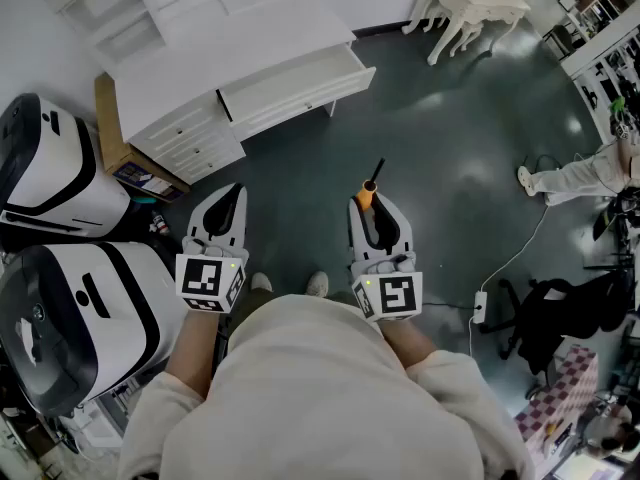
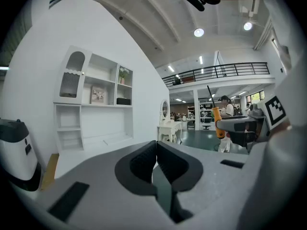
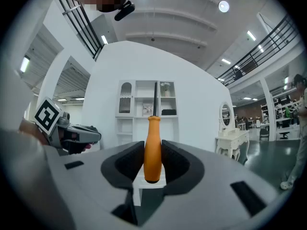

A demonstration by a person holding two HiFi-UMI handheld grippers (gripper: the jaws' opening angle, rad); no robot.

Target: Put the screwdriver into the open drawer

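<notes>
Closest to the head camera is the pale top (image 1: 330, 388) of the person carrying my two grippers, with both forearms reaching forward and the toes of two light shoes (image 1: 317, 284) showing just beyond; on my left, the left gripper (image 1: 233, 192) is held out over the dark floor (image 1: 440, 138), and its own view shows the jaws brought together with the pads (image 2: 144, 159) meeting at their tips and nothing between them; on my right, the right gripper (image 1: 371, 211) is held level beside it, the two close but not touching; its ribbed pads (image 3: 130, 162) press on the orange handle of the screwdriver (image 3: 153, 145), which stands upright between them, the butt of the handle low in the jaws and the dark shaft rising above the pads; in the head view the shaft pokes out past the gripper's tips.

Ahead and a little to my left, across bare floor, stands a white desk (image 1: 230, 28) with its wide drawer (image 1: 300, 96) pulled out; the screwdriver is well apart from it, held over the floor; a small set of shut drawers (image 1: 190, 138) sits at the desk's left end, with a cardboard box (image 1: 115, 138) just beside that; two white-and-black machines (image 1: 60, 318) crowd the left edge; a white carved table (image 1: 475, 3) stands at the far right, and a white cable (image 1: 520, 253) runs along the floor to a power strip (image 1: 480, 308) near a black chair (image 1: 545, 318).
</notes>
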